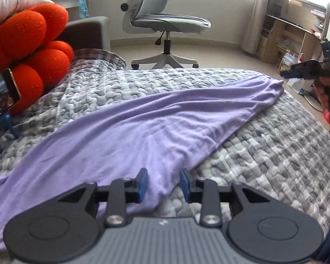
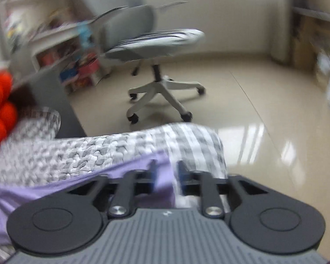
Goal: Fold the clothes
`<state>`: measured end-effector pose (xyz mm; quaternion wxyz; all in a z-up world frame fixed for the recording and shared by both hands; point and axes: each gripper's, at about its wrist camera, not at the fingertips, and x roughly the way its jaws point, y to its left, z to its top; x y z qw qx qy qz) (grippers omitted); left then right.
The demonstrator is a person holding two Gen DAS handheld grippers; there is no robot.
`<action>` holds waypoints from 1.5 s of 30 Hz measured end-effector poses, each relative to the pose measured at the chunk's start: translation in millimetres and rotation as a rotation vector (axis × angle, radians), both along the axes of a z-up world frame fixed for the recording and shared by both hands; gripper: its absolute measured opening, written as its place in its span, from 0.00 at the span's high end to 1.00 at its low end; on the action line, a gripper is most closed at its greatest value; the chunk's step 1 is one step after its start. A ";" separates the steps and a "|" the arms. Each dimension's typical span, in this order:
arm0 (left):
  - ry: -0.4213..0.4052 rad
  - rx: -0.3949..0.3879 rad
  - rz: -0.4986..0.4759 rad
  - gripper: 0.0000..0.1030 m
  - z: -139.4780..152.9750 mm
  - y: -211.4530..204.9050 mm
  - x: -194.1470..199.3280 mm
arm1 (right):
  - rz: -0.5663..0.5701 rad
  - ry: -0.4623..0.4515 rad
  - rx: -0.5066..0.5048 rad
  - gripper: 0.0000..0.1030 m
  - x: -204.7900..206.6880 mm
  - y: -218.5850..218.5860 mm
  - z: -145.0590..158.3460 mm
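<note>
Lilac garment [image 1: 143, 127] looks thin, limp, light; I'd pinch hems. Left gripper [image 1: 164, 184] and right gripper [image 2: 166, 176] both gape, empty.

Both views low over the bed [image 1: 274, 154], close, facing across it toward the office chair [image 1: 165, 22]; shared: chair, lavender garment [image 1: 143, 127], orange cushion [image 1: 28, 50].

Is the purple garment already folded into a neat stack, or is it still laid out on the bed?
Still laid out: the purple garment stretches long and loosely rumpled across the grey quilt, with no stacked, squared layers showing.
</note>
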<state>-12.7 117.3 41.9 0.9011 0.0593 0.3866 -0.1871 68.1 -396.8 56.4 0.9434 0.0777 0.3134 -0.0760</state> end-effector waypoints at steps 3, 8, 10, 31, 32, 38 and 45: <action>0.023 -0.005 0.010 0.68 -7.1 -0.2 9.5 | 0.180 0.077 -0.215 0.61 21.0 15.6 -6.3; 0.026 -0.005 -0.023 0.66 -13.0 -1.9 12.8 | 0.468 0.181 -0.410 0.61 30.4 34.0 -29.8; 0.027 0.000 -0.032 0.66 -12.3 -1.8 13.2 | 0.505 0.181 -0.377 0.61 35.0 28.3 -30.0; -0.010 0.034 -0.040 0.66 -7.0 -4.5 5.4 | 0.402 0.107 -0.340 1.00 58.7 20.1 -18.1; -0.009 0.036 -0.043 0.66 -7.5 -5.0 5.1 | 0.397 0.119 -0.351 1.00 61.6 22.8 -23.7; -0.013 0.022 -0.026 0.65 -3.3 0.9 2.9 | 0.324 0.086 -0.376 0.98 56.4 33.4 -26.3; -0.047 0.003 0.009 0.65 8.9 26.2 -20.6 | 0.166 -0.011 -0.163 0.87 -1.6 25.1 7.8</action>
